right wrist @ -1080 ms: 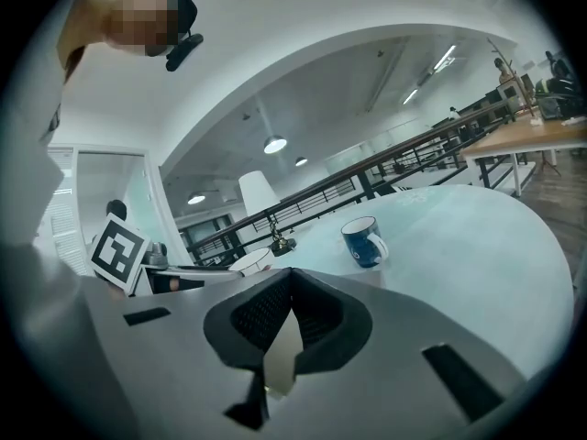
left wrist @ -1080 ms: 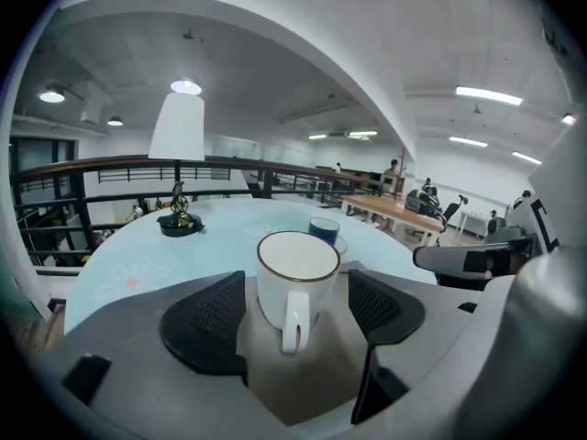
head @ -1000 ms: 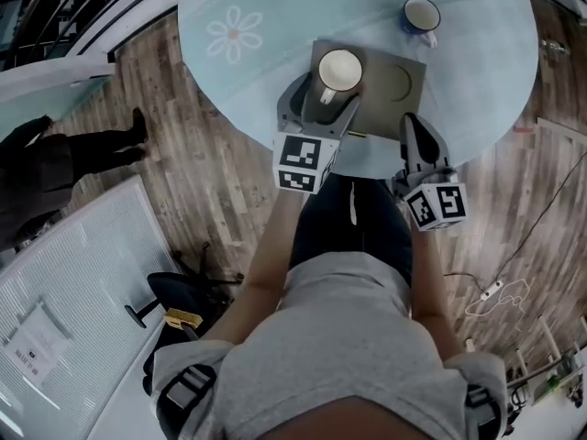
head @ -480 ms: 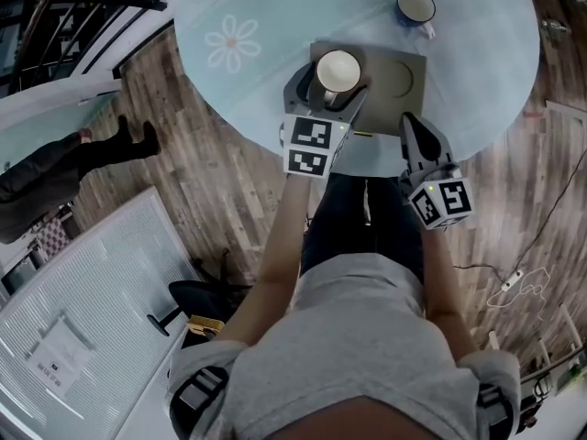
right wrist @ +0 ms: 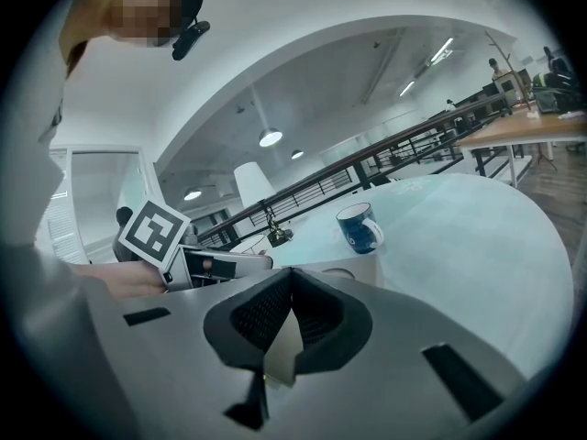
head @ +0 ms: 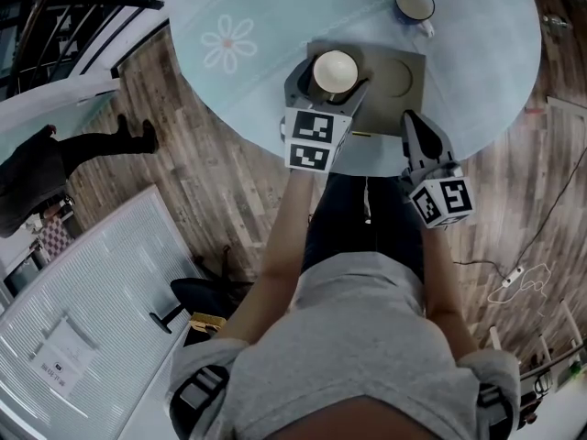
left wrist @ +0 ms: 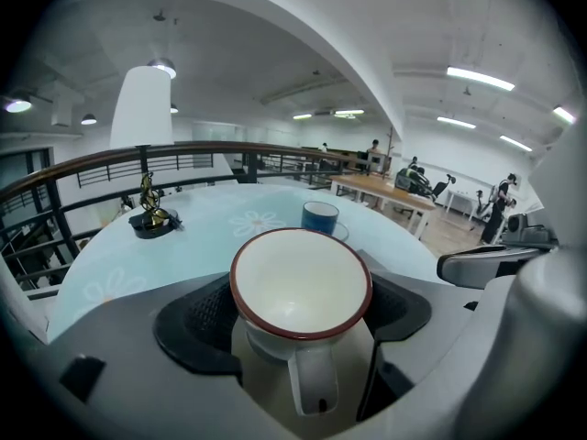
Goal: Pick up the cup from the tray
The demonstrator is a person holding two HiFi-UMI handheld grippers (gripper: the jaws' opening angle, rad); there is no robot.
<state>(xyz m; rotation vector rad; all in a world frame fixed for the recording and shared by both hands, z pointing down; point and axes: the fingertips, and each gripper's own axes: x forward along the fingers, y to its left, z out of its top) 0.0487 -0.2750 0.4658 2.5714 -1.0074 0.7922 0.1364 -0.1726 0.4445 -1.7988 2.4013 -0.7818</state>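
A white cup [head: 335, 71] with a red rim stands on the left side of a tan tray [head: 394, 81] on the round table. My left gripper [head: 332, 79] reaches around it. Its jaws have just been opening and now stand wide, with the cup [left wrist: 300, 287] between the pads and its handle pointing back at me. My right gripper [head: 408, 119] is at the tray's near right corner. In the right gripper view its jaws [right wrist: 286, 324] are shut on the thin tan edge of the tray [right wrist: 280, 351].
A blue mug [head: 415, 5] stands on the pale blue, flower-printed table [head: 477, 71] beyond the tray. A small black ornament [left wrist: 151, 216] sits at the table's far side. A person [head: 55, 159] stands on the wooden floor at left.
My left gripper has slid forward along the tray so that its jaws now flank the cup, and they have spread wider. The right gripper has stayed at the tray's corner.
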